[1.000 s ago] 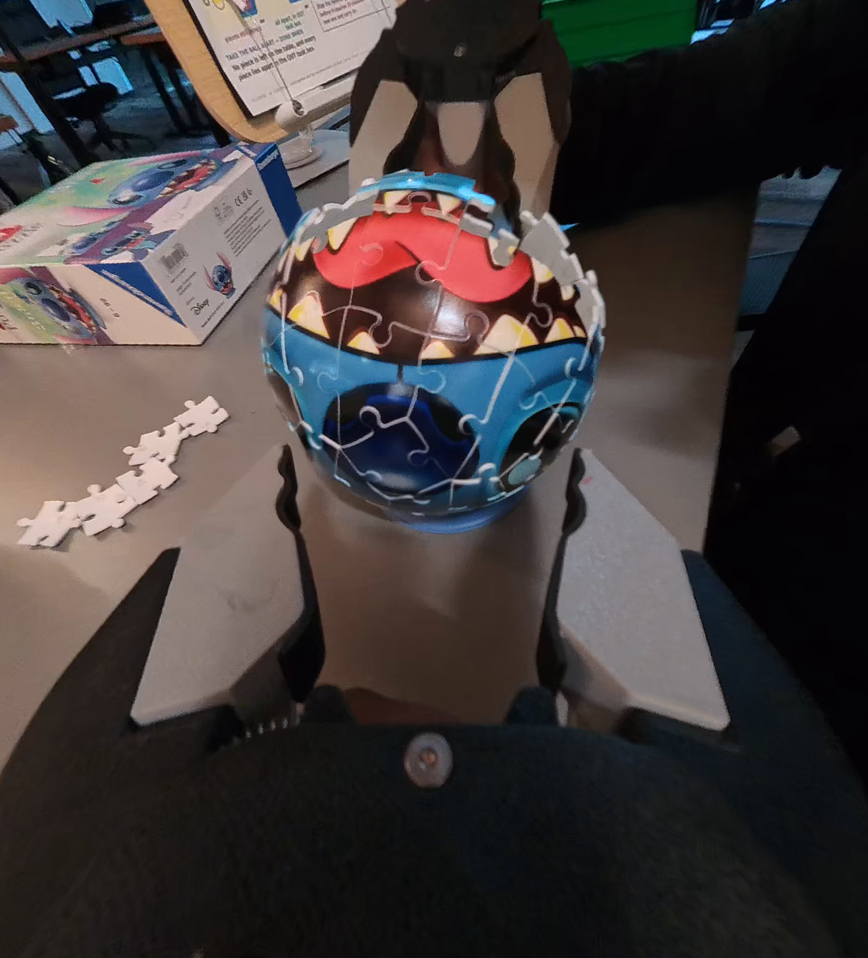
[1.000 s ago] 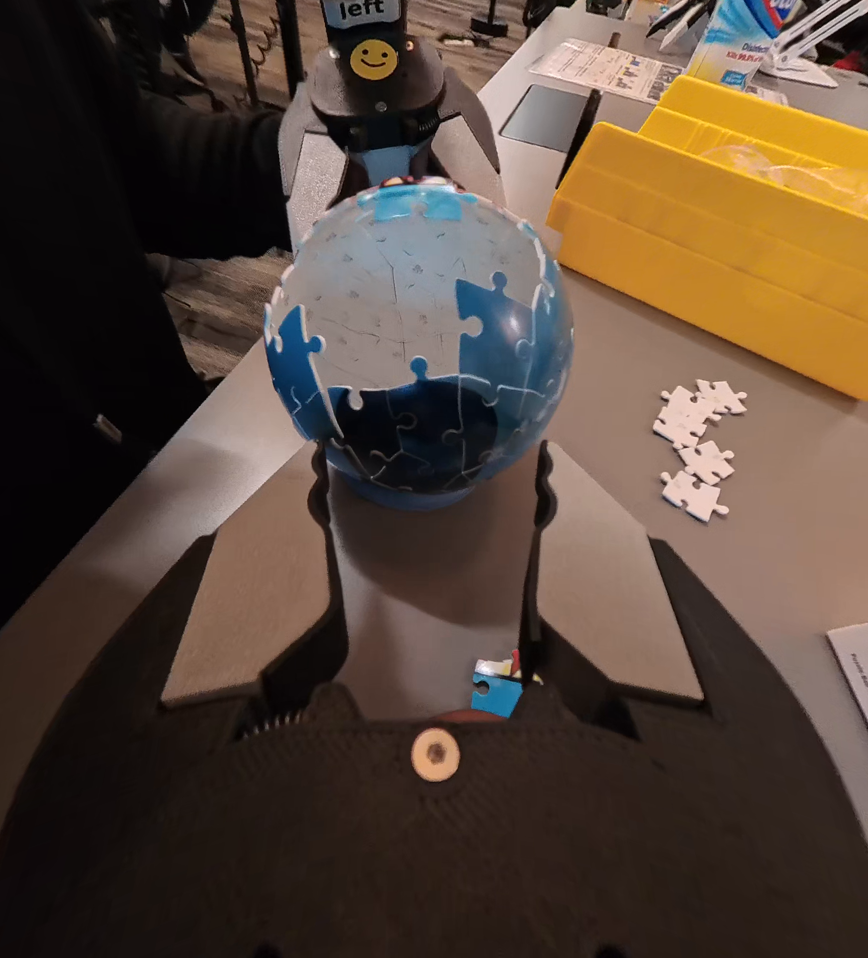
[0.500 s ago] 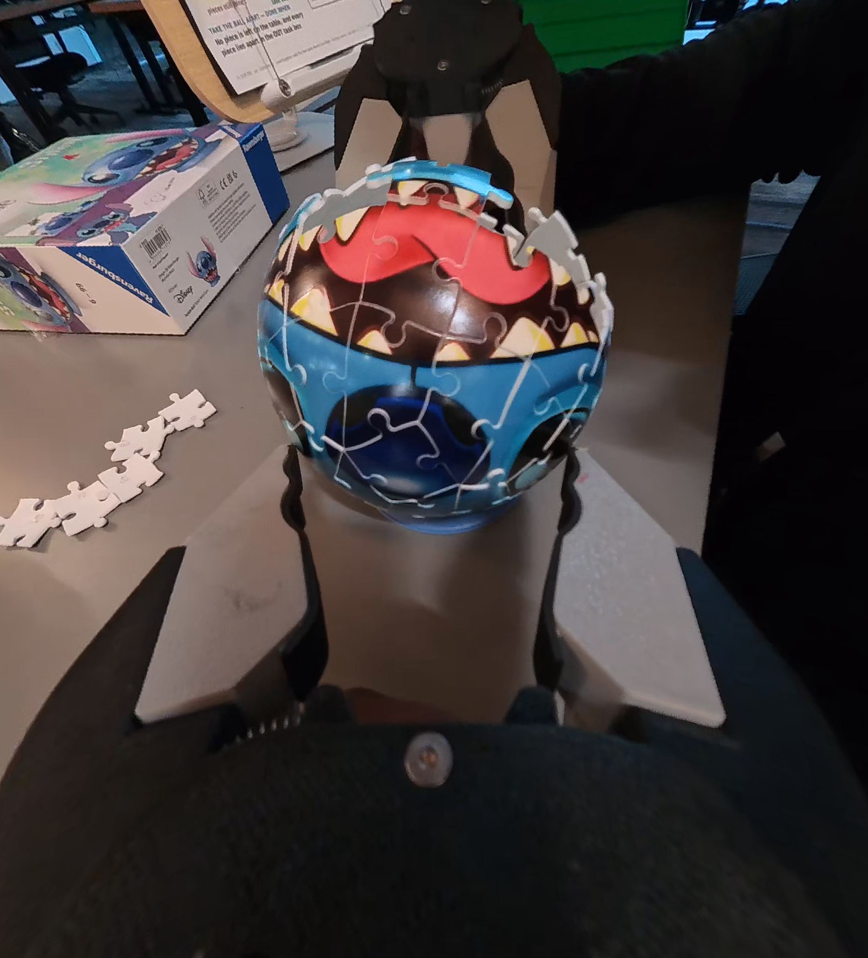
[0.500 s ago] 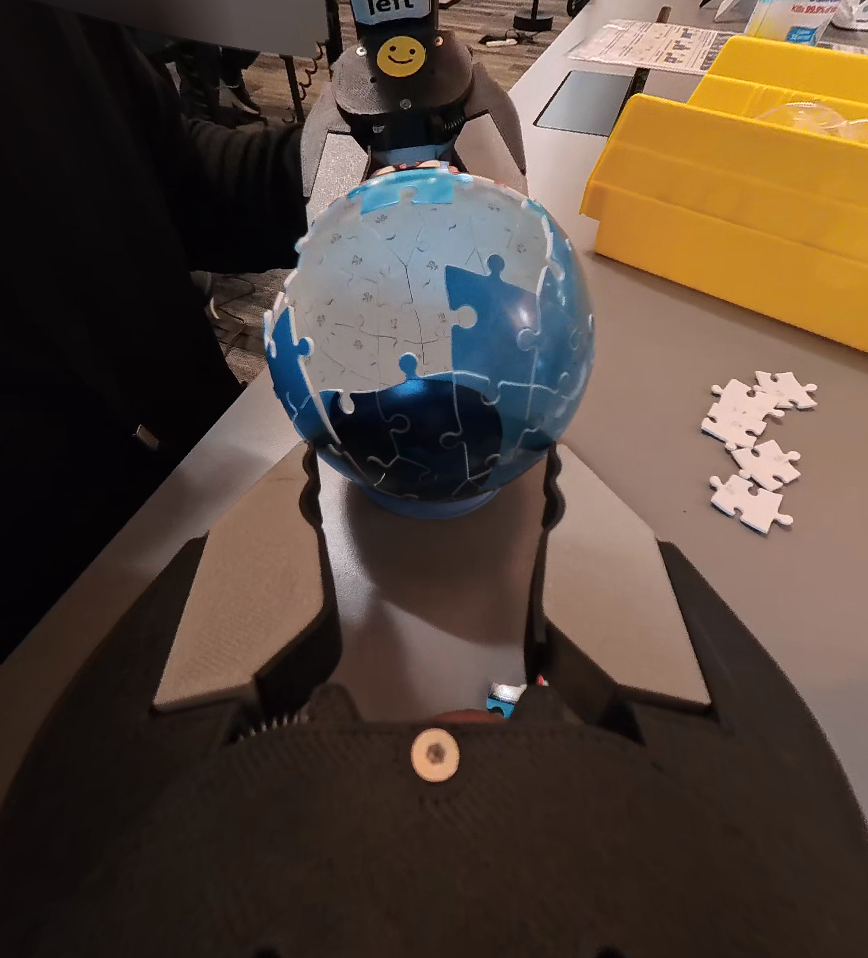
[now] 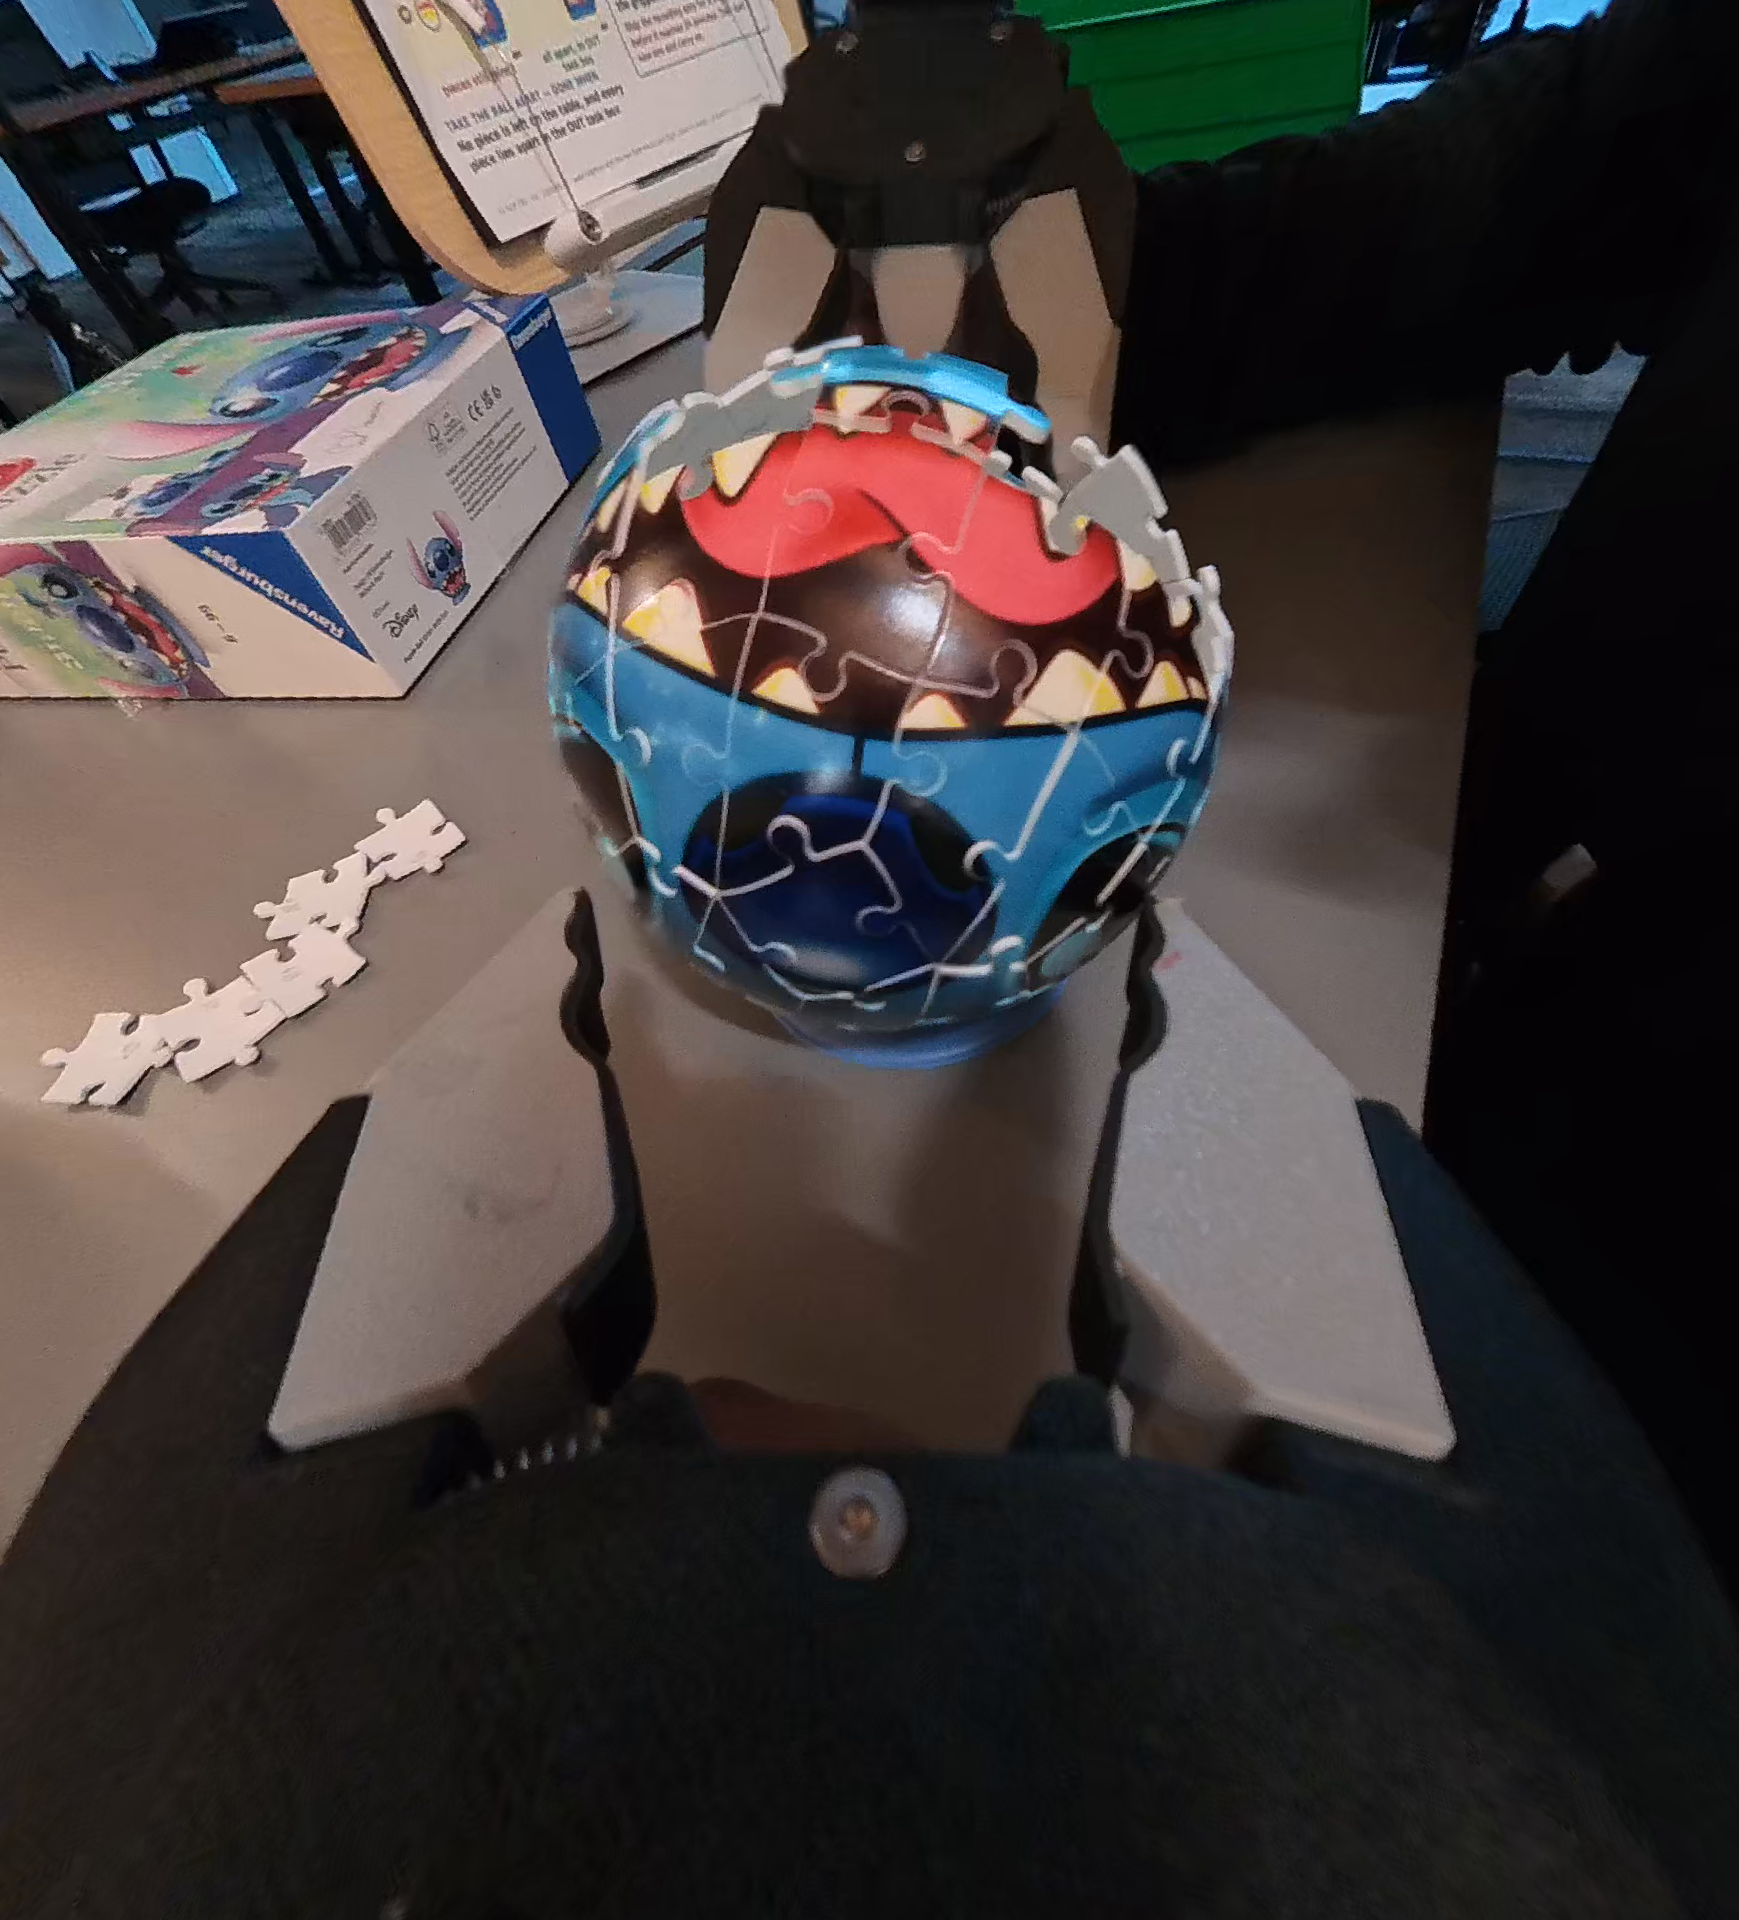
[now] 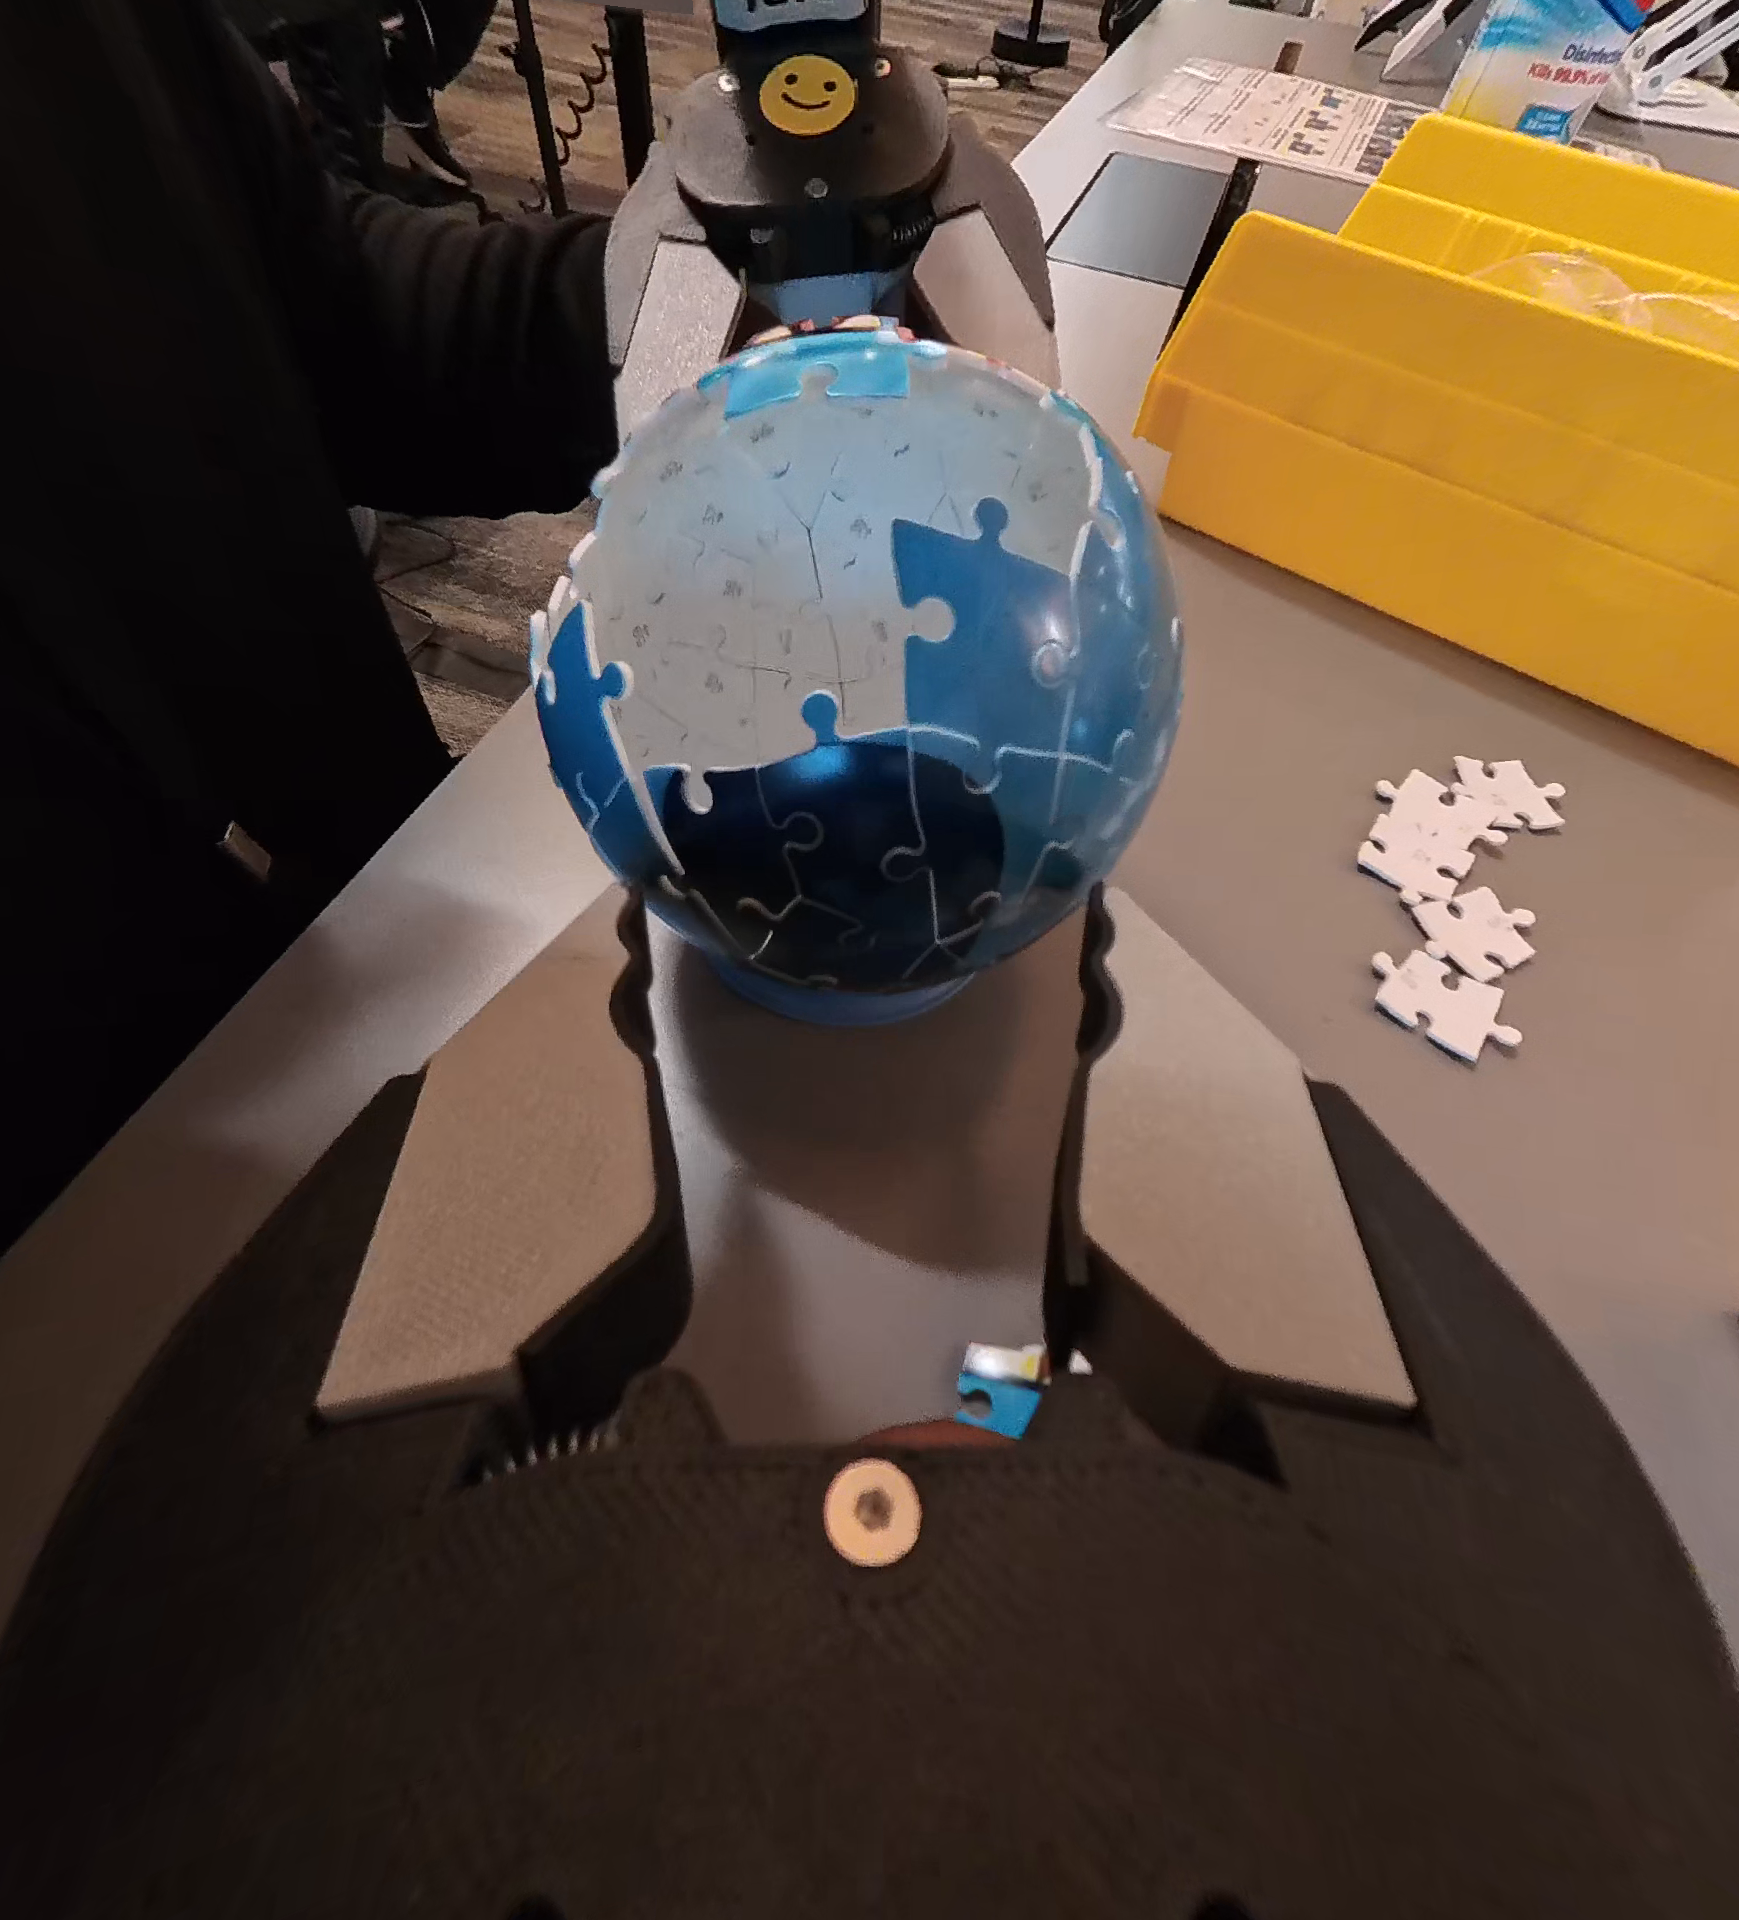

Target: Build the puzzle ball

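Puzzle ball (image 5: 886, 707), partly built, stands on the table (image 5: 117, 831) between the left tool (image 5: 860, 966) and right tool (image 6: 860, 935), both spread apart and empty at the tips. A side squeeze would likely pop pieces loose. Only the right view shows the open gap; only the left shows the box (image 5: 221, 540).

Puzzle ball (image 5: 886, 717) stands just beyond the open left tool (image 5: 860, 945).
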### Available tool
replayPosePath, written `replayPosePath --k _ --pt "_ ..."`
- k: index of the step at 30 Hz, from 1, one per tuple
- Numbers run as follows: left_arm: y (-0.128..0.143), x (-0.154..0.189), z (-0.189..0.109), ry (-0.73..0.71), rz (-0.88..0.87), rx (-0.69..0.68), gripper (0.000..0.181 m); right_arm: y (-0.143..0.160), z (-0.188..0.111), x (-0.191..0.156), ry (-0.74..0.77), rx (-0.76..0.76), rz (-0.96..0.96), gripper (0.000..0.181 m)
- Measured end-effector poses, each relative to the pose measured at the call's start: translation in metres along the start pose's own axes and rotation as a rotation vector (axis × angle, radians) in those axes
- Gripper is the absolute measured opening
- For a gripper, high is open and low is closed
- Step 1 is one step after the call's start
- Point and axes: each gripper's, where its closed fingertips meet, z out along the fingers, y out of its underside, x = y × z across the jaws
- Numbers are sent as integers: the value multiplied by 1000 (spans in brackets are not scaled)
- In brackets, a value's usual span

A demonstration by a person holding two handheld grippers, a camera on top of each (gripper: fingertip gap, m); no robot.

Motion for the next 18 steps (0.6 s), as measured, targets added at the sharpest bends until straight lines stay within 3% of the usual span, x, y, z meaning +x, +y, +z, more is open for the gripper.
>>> replayPosePath --k 7,12,18 --pt "2 -13 -23 -50 -87 52 100 4 -40 15 132 46 51 80" --pt "-11 -26 -40 -69 -176 187 91 38 -80 31 280 41 142 75" --pt "-24 -47 -64 -133 -271 373 87 60 -100 47 375 28 196 67"
